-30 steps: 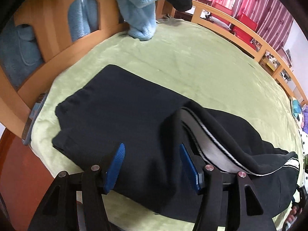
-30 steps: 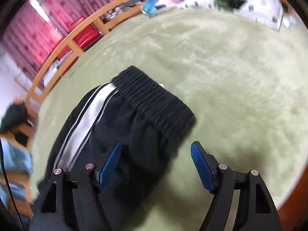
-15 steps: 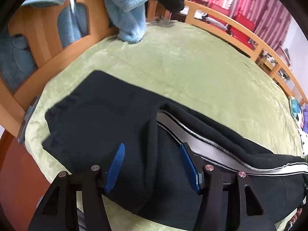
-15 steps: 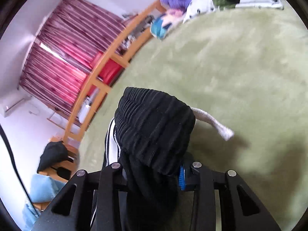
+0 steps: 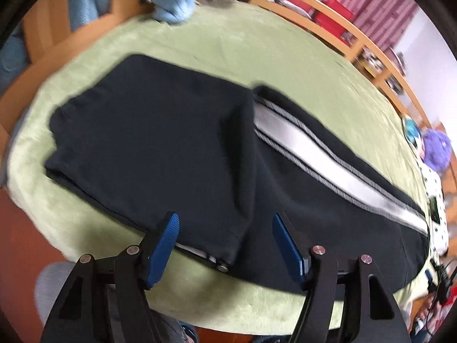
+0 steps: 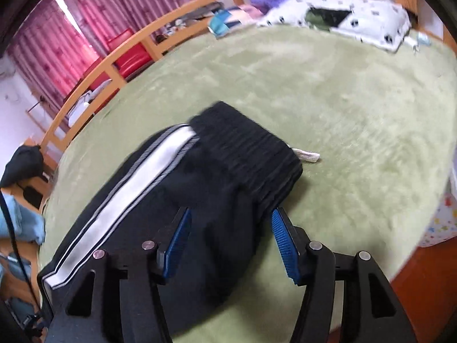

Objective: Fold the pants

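Opening both: my left gripper (image 5: 224, 245) & right gripper (image 6: 228, 243) spread wide, pinching nothing, over black white-striped cotton pants (image 5: 160, 148) on green plush blanket (image 5: 257, 51).

Lighting: soft, even daylight, brightest through the pink-red pleated curtains (image 6: 57, 28), which glow at the gap. Shadows: faint, under the folded black track pants with a white side stripe (image 5: 160, 148) on the pale green plush bed cover (image 6: 328, 100). Glare: the white stripe blows out. Blur: motion smear across both views, strongest at the pants' edges. Distortion: heavy fisheye bending of the curved wooden bed rail (image 5: 328, 14); dark vignette in corners.
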Available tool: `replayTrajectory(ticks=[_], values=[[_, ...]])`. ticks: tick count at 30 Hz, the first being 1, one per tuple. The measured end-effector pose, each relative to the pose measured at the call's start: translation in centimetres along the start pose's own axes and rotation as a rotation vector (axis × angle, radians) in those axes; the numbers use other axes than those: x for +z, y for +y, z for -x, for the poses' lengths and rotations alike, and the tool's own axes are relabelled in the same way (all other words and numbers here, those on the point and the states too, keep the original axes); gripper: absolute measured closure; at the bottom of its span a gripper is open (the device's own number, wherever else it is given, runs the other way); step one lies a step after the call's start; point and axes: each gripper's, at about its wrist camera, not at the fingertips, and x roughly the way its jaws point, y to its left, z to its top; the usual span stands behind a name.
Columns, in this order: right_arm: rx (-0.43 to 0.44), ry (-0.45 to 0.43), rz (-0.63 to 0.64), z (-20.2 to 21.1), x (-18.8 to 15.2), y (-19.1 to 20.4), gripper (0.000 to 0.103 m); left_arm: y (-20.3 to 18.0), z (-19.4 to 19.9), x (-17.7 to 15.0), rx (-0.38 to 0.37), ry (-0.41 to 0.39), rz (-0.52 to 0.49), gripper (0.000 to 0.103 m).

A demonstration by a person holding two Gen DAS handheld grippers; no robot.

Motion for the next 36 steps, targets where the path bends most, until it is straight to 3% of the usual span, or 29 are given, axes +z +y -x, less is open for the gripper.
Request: replayTrajectory(ticks=[2, 4, 5, 6, 7, 9, 14, 16, 19, 22, 24, 27, 31, 36], values=[[0.020, -0.014, -0.005, 1.7, -0.7, 1.4, 0.042, -1.1, -1.8, -0.5, 0.026, 0.005, -0.053, 0.037], [0.025, -0.020, -0.028, 3.4, -2.0, 2.4, 0.040, -1.7, -3.3, -0.4, 0.189, -0.033, -0.091, 0.044], [0.029, -0.018, -0.043, 3.8, -2.5, 2.8, 0.040, -1.6, -3.7, -0.1, 0.254, -0.057, -0.096, 0.077], [0.035, -0.014, -0.049, 4.2, -2.8, 3.3, 0.040, -1.3, -3.7, 0.4, 0.200, -0.059, -0.085, 0.094], [0.031, -0.011, -0.049, 4.7, -3.4, 3.9, 0.040, -0.7, -3.4, 1.0, 0.139, -0.050, -0.060, 0.094], [0.012, -0.012, -0.040, 5.2, -4.3, 5.1, 0.040, 0.4, -1.9, 2.7, 0.096, -0.095, -0.032, 0.095], [0.018, -0.015, -0.034, 5.4, -6.2, 7.7, 0.040, 3.4, 1.5, 10.9, 0.140, -0.273, -0.022, 0.096], [0.022, 0.011, -0.026, 4.3, -6.5, 9.1, 0.040, 4.4, 1.7, 15.2, 0.116, -0.327, -0.013, 0.095], [0.030, 0.049, -0.008, 2.8, -7.2, 10.7, 0.040, 4.8, 0.9, 19.2, 0.069, -0.247, -0.004, 0.093], [0.036, 0.081, 0.026, 1.7, -8.1, 12.4, 0.040, 4.3, 0.7, 19.3, 0.070, -0.231, -0.030, 0.082], [0.045, 0.088, 0.041, 1.3, -8.8, 13.2, 0.040, 4.1, 0.8, 18.3, 0.108, -0.247, -0.058, 0.057], [0.078, 0.127, 0.035, 0.5, -9.8, 13.9, 0.040, 5.4, 1.4, 17.0, 0.085, -0.284, -0.009, 0.035], [0.085, 0.150, 0.044, 0.0, -10.5, 14.2, 0.040, 6.9, 2.3, 17.7, 0.081, -0.270, 0.036, 0.035], [0.100, 0.143, 0.017, 0.2, -11.1, 14.0, 0.040, 6.0, 4.8, 19.2, 0.135, -0.357, -0.019, 0.032]])
